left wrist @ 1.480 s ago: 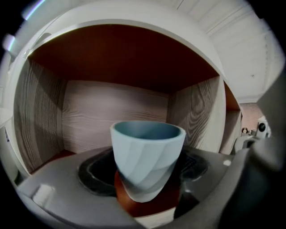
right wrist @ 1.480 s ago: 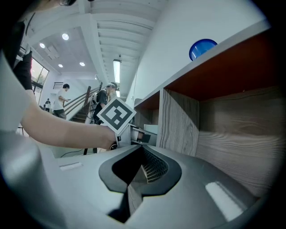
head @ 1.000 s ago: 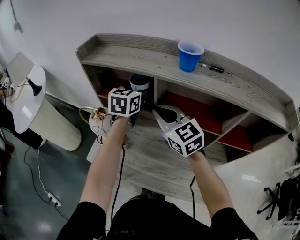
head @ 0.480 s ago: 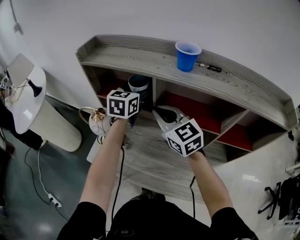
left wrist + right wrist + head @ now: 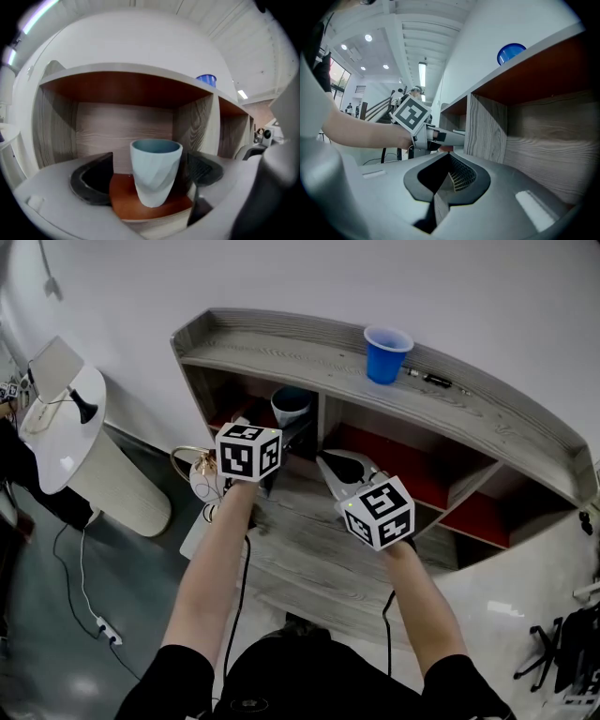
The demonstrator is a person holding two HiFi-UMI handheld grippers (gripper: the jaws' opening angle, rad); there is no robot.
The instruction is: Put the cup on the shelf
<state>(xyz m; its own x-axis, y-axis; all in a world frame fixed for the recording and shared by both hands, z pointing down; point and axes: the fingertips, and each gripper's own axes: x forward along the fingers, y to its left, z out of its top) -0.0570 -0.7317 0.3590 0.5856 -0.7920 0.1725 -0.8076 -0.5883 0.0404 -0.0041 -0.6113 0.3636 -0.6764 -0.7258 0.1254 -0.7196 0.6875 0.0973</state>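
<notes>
The pale blue-grey cup (image 5: 155, 171) is standing upright on the red-brown floor (image 5: 123, 199) of the left-hand compartment of the wooden shelf (image 5: 281, 351), just under the top board. The left tongs (image 5: 150, 161) are reaching into that compartment and bracketing the cup, with one jaw on each side of it. Their jaws have just been opening and are now standing wide apart. The cup is sitting between them on its own base, with neither pad pressing on it. The jaw at the left of the left gripper view is keeping well clear of the cup wall, while the other is lying just beside it with a narrow dark gap showing.

The right tongs (image 5: 449, 168) are holding their jaws together with nothing between them. They are pointing at the neighbouring compartment, on the far side of the wooden divider (image 5: 483, 126) from the cup, so they are staying apart from it. In the right gripper view the left tongs' marker cube (image 5: 410, 115) is showing beyond the divider's edge.

A blue cup (image 5: 387, 352) is standing upright on the shelf's top board, above and to the right of the pale cup's compartment. A small dark pen-like item (image 5: 431, 379) is lying near it.
</notes>
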